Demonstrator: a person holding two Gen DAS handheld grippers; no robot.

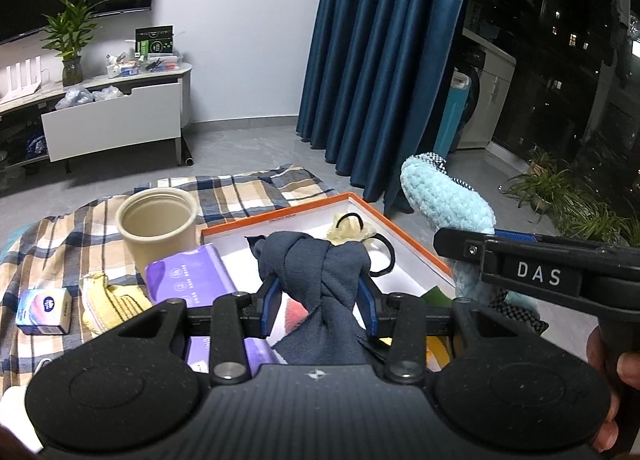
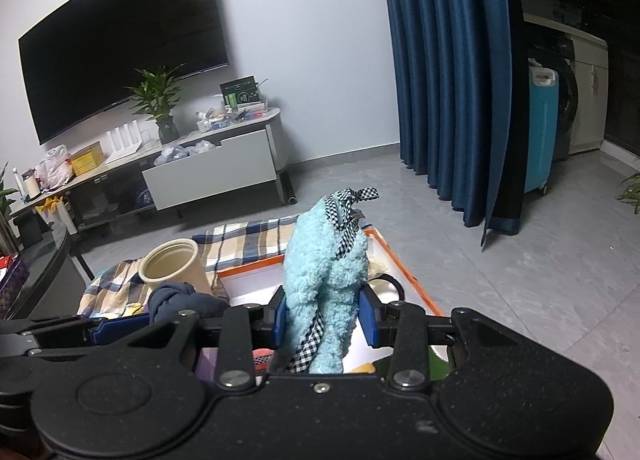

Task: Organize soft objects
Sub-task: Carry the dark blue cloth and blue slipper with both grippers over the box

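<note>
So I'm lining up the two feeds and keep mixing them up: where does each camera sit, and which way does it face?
Left wrist: sits on the left gripper, looking along its fingers at the navy cloth it holds above the orange-rimmed box; a hand shows at right.
Right wrist: sits on the right gripper, facing the fuzzy blue item it holds; no hand visible.
Shared: box, beige cup, plaid blanket, blue curtain.

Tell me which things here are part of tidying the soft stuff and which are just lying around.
Part of the job:
navy knotted cloth in left gripper
blue fuzzy knit piece in right gripper
orange-rimmed box
hair tie

Lying about:
beige cup
purple pack
small tissue box
yellow cloth
</note>
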